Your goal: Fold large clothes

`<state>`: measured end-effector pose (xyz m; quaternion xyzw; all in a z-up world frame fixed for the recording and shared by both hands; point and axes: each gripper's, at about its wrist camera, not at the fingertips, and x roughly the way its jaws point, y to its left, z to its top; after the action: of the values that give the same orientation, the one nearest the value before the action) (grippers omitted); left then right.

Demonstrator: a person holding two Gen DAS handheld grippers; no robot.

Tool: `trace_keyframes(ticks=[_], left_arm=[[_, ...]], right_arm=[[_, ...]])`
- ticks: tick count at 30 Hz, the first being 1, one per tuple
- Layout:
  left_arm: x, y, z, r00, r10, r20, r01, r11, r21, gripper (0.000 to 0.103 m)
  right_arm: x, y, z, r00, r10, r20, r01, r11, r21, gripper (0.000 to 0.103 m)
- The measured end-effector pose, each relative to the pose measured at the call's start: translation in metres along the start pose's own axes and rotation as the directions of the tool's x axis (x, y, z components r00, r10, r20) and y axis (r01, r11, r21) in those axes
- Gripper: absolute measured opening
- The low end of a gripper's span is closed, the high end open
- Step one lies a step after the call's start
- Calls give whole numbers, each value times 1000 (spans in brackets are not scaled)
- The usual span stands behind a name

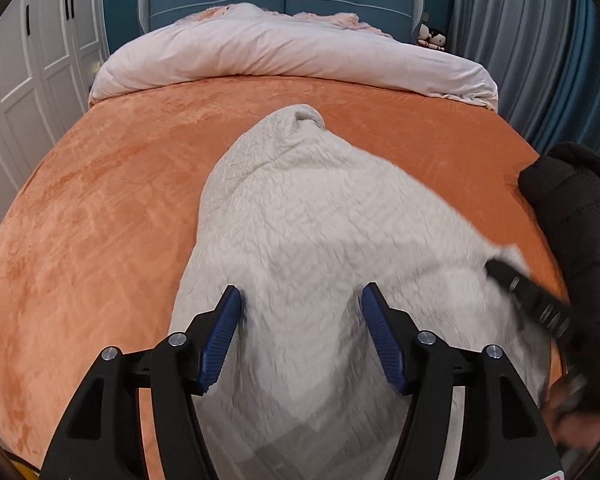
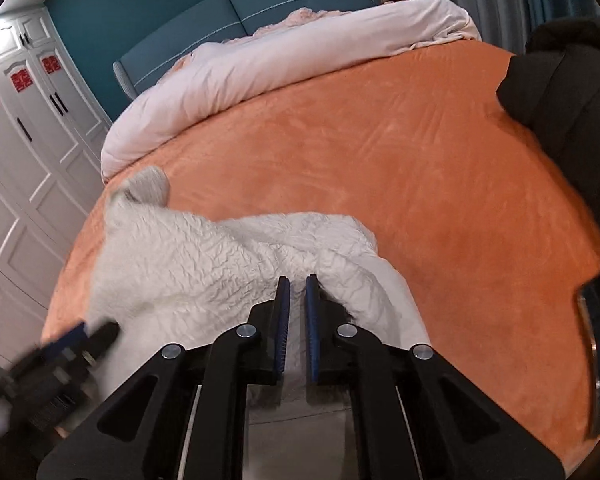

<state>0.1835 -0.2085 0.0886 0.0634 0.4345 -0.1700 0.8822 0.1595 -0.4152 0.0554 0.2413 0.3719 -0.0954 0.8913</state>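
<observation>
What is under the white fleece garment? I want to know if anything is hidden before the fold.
The white fleece garment lies on the orange bedspread, which shows all around it. Whatever is beneath its middle is covered, and its near edge hangs past the bed's edge.

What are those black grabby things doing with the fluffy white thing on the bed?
A person is folding a fluffy white garment on a bed with an orange bedspread, holding tongs in each hand. The left tongs are open over the near part of it, gripping nothing. The right tongs are shut on its near edge. A black jacket waits at the bed's right side.
</observation>
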Motion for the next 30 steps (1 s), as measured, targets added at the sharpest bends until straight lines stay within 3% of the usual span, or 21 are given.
trace_keyframes(ticks=[7, 20, 30], left_arm=[[29, -12, 2, 999, 33, -4, -33, 999, 25, 70], [60, -25, -15, 992, 107, 69, -111, 992, 67, 76], [61, -26, -15, 990, 126, 66, -132, 988, 86, 76]], right_arm=[[24, -17, -14, 1000, 27, -9, -27, 999, 31, 4], [51, -29, -28, 998, 62, 15, -64, 994, 90, 1], [51, -21, -26, 1000, 27, 12, -28, 998, 63, 0]])
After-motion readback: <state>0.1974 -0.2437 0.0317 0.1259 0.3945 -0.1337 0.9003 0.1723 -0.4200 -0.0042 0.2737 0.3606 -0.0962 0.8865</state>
